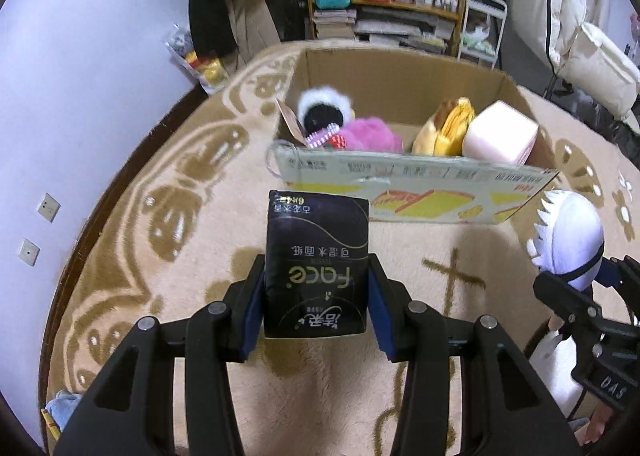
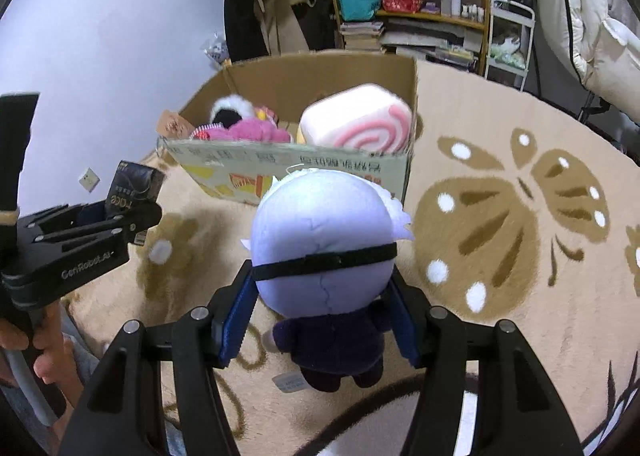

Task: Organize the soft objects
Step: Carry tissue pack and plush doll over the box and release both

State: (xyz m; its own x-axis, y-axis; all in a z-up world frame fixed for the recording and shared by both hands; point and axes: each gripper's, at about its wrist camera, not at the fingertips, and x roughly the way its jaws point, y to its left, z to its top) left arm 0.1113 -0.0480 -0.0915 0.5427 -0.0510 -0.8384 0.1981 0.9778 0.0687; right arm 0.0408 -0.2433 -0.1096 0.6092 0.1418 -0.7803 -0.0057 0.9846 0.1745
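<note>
Apparently clamped — tissue pack (image 1: pixel 318 264) between left tool (image 1: pixel 316 308).

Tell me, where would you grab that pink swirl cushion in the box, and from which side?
Probably from above, across its two flat side faces. The pink swirl cushion is a blocky cube that rises above the rim of the cardboard box, so its top is exposed while the box walls block a sideways approach. Both grippers are busy: left gripper holds the tissue pack, right gripper the plush doll.
</note>
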